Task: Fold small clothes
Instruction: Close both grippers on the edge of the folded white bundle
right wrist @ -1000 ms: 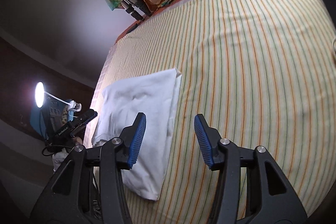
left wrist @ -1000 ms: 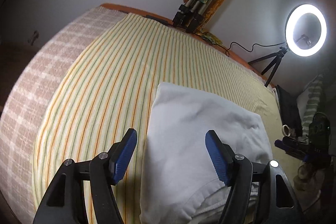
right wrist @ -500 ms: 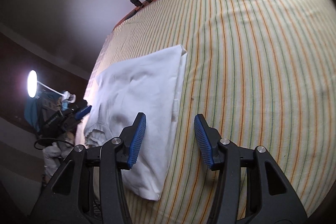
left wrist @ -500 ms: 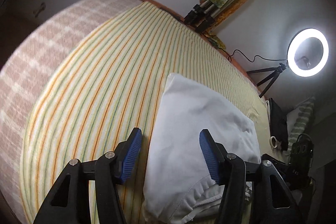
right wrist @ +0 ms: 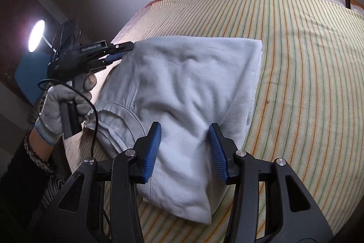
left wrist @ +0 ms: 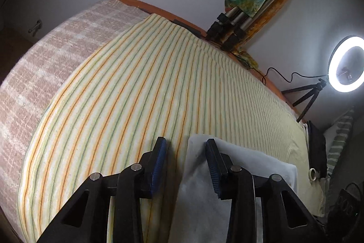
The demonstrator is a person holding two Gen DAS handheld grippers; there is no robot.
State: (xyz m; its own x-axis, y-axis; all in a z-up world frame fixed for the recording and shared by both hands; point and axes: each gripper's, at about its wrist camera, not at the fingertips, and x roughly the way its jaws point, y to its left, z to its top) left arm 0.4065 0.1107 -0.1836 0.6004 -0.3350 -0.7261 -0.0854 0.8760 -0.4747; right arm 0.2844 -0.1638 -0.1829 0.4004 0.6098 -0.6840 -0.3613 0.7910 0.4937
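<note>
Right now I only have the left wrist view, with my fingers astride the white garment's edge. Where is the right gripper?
Observer: The right gripper is open at the near end of the white garment, its fingers either side of a raised wrinkle.
Operator: Is there a neckline or a hem anywhere?
Observer: A curved stitched opening lies at the near left of the garment, beside your gloved left hand.
Operator: Where does my left gripper sit, seen from there?
Observer: The left gripper is at the garment's far left corner. I cannot tell whether it is touching the cloth.
</note>
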